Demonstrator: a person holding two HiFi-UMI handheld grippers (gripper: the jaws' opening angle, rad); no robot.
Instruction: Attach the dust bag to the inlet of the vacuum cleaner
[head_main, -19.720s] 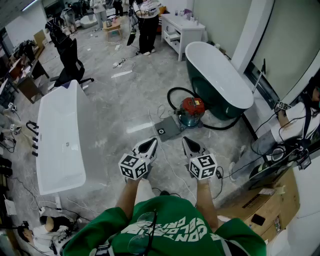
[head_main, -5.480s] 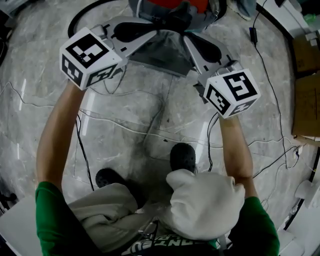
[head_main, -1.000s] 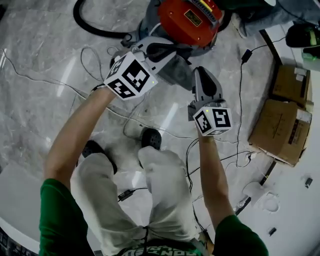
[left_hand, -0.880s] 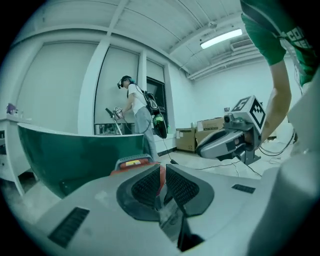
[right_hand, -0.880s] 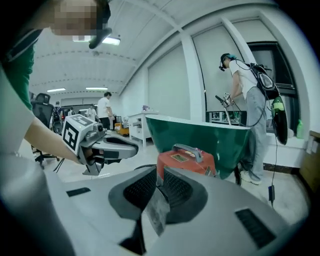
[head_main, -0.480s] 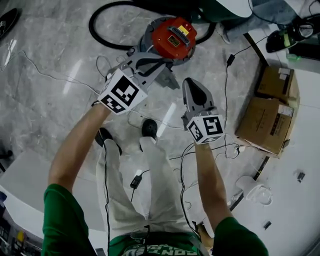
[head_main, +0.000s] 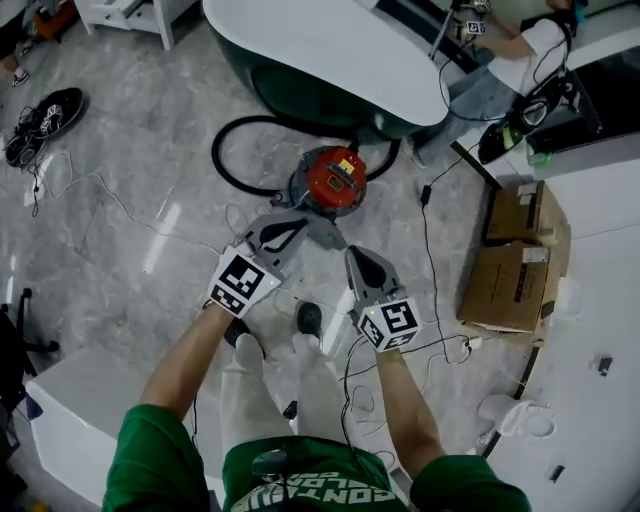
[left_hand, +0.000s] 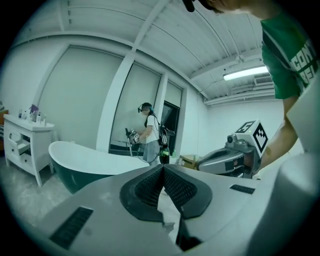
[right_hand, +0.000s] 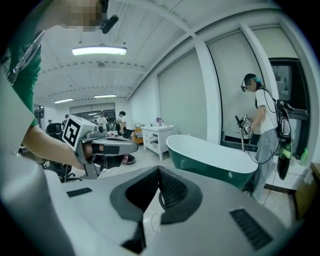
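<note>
The red vacuum cleaner (head_main: 335, 180) stands on the grey marble floor with its black hose (head_main: 228, 158) looped to its left. A grey dust bag (head_main: 322, 233) lies against its near side, partly hidden by my left gripper. The left gripper (head_main: 302, 221) hangs above the floor just short of the vacuum, jaws closed tip to tip on nothing. My right gripper (head_main: 353, 252) is beside it, also shut and empty. Both gripper views look level across the room: the left gripper (left_hand: 162, 167) sees the right gripper (left_hand: 235, 157), and the right gripper (right_hand: 158, 169) sees the left gripper (right_hand: 107, 146). Neither shows the vacuum.
A dark green bathtub (head_main: 330, 60) stands behind the vacuum, with a person (head_main: 500, 50) at its right end. Cardboard boxes (head_main: 510, 260) sit to the right and a white tub (head_main: 70, 400) at lower left. Cables (head_main: 430, 240) trail over the floor. Shoes (head_main: 40, 110) lie far left.
The head view has risen and pulled back, so the vacuum looks smaller and farther. Both grippers have come up and away from the vacuum and bag, still shut.
</note>
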